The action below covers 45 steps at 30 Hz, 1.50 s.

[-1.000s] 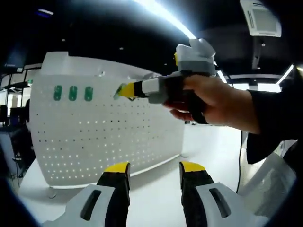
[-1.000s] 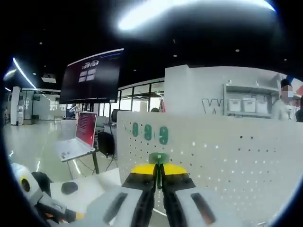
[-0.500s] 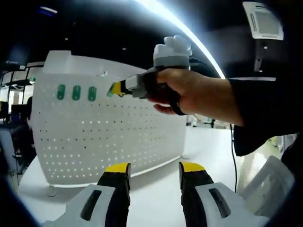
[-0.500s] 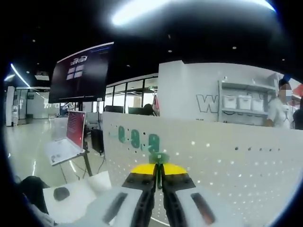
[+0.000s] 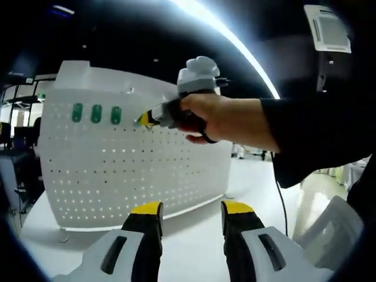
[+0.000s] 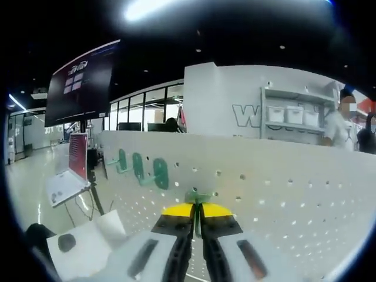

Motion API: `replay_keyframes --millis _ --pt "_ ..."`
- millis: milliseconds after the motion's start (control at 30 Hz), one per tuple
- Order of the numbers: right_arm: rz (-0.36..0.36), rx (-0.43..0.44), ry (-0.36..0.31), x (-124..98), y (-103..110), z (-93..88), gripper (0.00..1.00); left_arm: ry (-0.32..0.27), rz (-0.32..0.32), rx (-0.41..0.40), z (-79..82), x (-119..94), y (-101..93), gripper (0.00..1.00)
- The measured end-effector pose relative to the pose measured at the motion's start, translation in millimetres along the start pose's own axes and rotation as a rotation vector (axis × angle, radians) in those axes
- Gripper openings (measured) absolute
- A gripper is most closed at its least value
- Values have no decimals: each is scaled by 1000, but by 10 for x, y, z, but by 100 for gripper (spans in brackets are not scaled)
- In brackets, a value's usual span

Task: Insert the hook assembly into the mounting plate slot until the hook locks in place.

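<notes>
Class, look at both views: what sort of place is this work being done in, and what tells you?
Probably an open-plan office or lab. A large dark screen hangs overhead, a laptop sits open, shelves with bins line a white wall, and a white pegboard stands on the table.

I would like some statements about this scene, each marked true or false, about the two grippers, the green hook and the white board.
1. The right gripper is shut on a green hook. True.
2. The left gripper holds a hook. False: its jaws stand apart, with nothing between.
3. Three green hooks already hang on the pegboard. True.
4. The pegboard lies flat on the table. False: it stands upright.
</notes>
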State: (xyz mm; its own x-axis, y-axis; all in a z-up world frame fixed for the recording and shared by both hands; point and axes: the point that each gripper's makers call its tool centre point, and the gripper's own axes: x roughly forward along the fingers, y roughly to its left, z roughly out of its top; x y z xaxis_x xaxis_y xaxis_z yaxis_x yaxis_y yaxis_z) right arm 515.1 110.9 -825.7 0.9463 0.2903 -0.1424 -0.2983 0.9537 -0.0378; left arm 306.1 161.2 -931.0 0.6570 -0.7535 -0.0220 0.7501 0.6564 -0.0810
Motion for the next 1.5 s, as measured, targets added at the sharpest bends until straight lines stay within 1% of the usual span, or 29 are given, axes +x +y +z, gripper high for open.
replay_keyframes --millis 467,567,667,933,1233,1467,1500 --pt "0 -41 -10 71 67 85 1 0 -5 -11 2 0 3 40" --pt "13 -45 -9 66 102 77 1 -4 0 -8 11 -6 16 40" --pt "27 -60 -3 18 132 39 1 -6 7 -7 15 -10 32 40" --pt "63 -76 4 -271 179 -95 1 11 8 9 -27 10 21 40" --pt "101 -91 28 -667 246 -381 1 31 17 33 -73 13 35 38" --pt "147 -100 81 -985 389 -721 1 42 32 62 -93 9 57 37" --pt "163 -107 99 -1067 439 -813 1 44 33 69 -98 9 57 36"
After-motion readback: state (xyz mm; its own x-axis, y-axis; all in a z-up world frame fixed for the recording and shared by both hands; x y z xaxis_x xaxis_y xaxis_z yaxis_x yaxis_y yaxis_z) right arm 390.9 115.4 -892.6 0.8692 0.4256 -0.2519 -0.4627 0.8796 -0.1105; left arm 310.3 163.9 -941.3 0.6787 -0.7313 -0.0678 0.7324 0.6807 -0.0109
